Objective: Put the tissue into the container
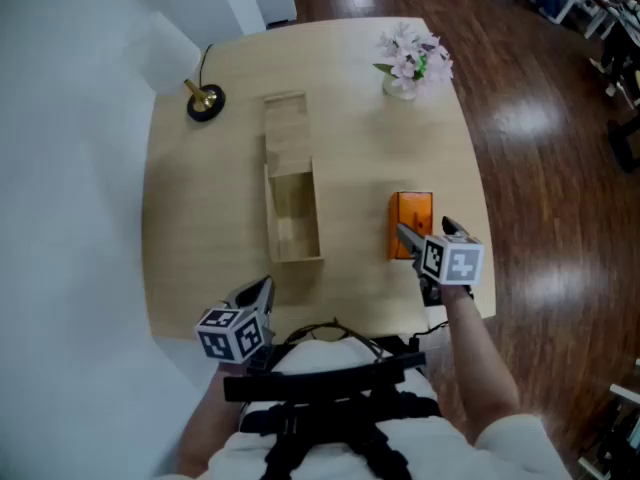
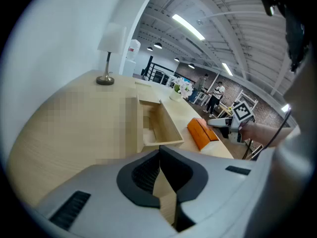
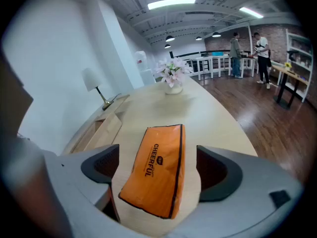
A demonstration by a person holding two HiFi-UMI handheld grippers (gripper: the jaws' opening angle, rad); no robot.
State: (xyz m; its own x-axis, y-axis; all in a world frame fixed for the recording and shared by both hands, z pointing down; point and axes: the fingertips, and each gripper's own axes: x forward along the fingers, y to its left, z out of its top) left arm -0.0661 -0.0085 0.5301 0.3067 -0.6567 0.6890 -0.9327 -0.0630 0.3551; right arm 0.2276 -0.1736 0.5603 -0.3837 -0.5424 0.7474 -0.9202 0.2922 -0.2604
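Note:
An orange tissue pack point(image 1: 410, 218) lies flat on the table, right of the open wooden container point(image 1: 293, 230). My right gripper point(image 1: 423, 232) stands open around the pack's near end. In the right gripper view the pack point(image 3: 157, 162) fills most of the space between the jaws, and a thin strip of table shows on each side of it. The container point(image 2: 157, 125) is a long box, and nothing shows inside it. My left gripper point(image 1: 262, 290) hovers at the table's front edge, left of the container's near end. Its tips point(image 2: 159, 155) meet and hold nothing.
The container's sliding lid point(image 1: 285, 128) lies pulled back beyond the box. A lamp base point(image 1: 205, 100) stands at the far left and a flower vase point(image 1: 408, 63) at the far right. The table's right edge point(image 1: 487, 268) runs close to my right gripper. Bare tabletop point(image 1: 200, 218) lies left of the container.

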